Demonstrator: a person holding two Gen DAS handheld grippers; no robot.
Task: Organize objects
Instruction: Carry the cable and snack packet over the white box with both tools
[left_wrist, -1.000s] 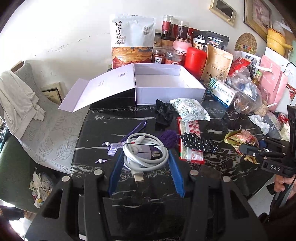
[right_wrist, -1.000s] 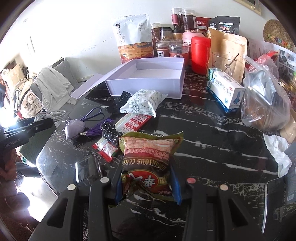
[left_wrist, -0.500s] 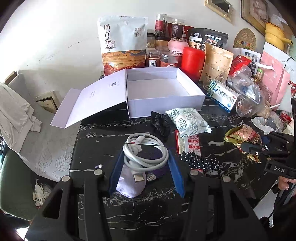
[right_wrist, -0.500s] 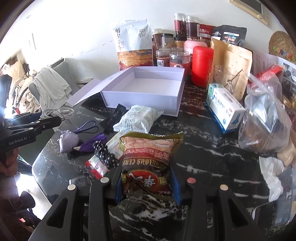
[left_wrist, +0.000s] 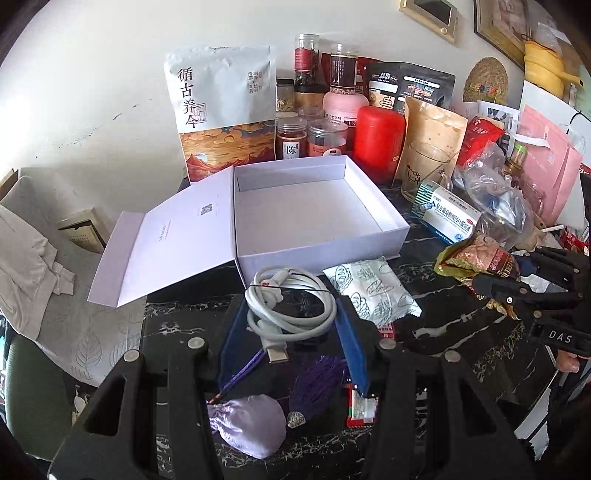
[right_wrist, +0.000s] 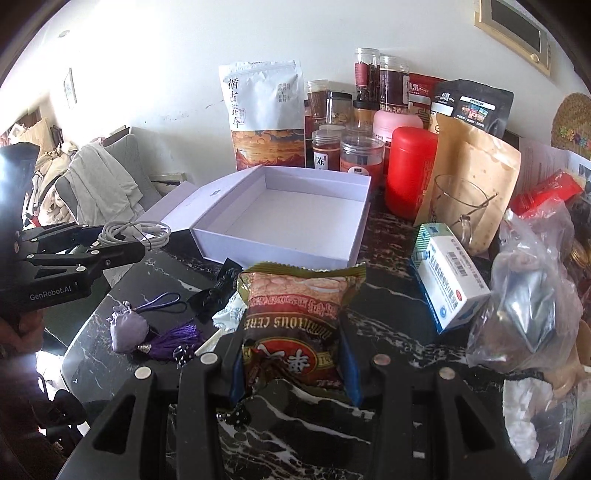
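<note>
The coiled cable (left_wrist: 291, 306) is clamped between the left gripper (left_wrist: 291, 325) jaws, the snack packet (right_wrist: 295, 325) between the right gripper (right_wrist: 291, 354) jaws; the open box (left_wrist: 314, 206) lies just ahead of both.

Red canister (left_wrist: 377, 142), jars (left_wrist: 328, 136) and tall printed pouch (left_wrist: 221, 110) along the white wall (left_wrist: 92, 74).

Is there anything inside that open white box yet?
No, the white box shows only its bare floor, while the coiled cable and the snack packet sit in the grippers short of it.
</note>
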